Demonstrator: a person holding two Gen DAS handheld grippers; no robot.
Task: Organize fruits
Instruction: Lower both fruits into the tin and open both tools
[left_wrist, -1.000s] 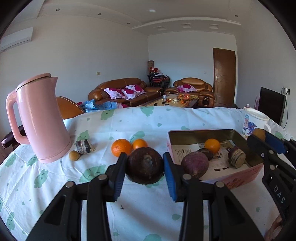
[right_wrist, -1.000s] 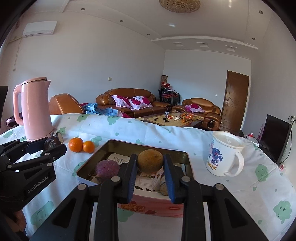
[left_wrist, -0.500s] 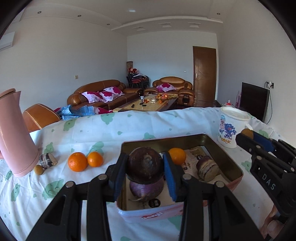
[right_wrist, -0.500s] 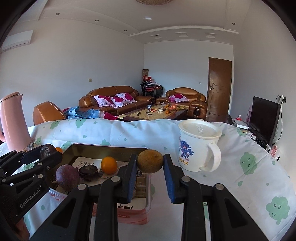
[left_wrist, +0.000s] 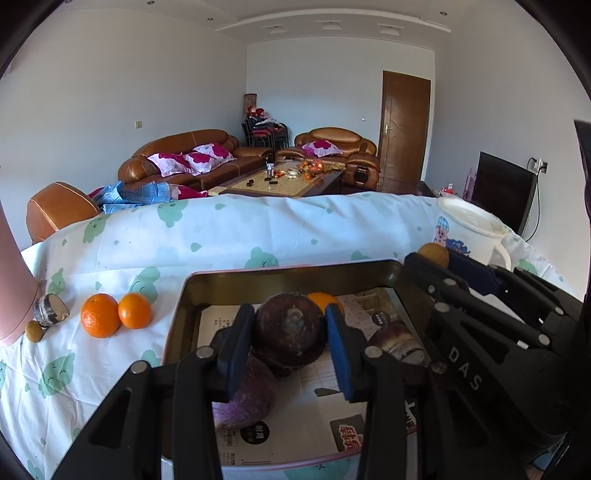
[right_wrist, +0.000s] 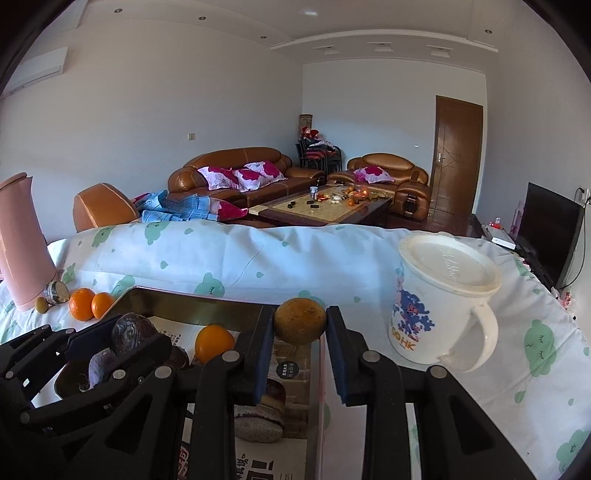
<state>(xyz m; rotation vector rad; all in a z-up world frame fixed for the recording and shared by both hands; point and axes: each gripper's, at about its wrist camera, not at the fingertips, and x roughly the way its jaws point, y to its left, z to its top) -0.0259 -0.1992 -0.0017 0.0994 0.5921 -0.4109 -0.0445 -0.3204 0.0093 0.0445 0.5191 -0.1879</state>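
Both grippers have swung rightward over the tin since a second ago; the kettle has slid to the frame edge. Left gripper pitched down, blue pads clamped on a dark brown round fruit, hanging above the tin tray interior. Below it: a purple fruit, an orange behind, a cut-ended dark piece to the right. Right gripper angled down, jaws closed on a small tan fruit, over the tray's right edge, near the lidded white mug. Farther left on the tablecloth: two oranges touching, then the pink kettle.
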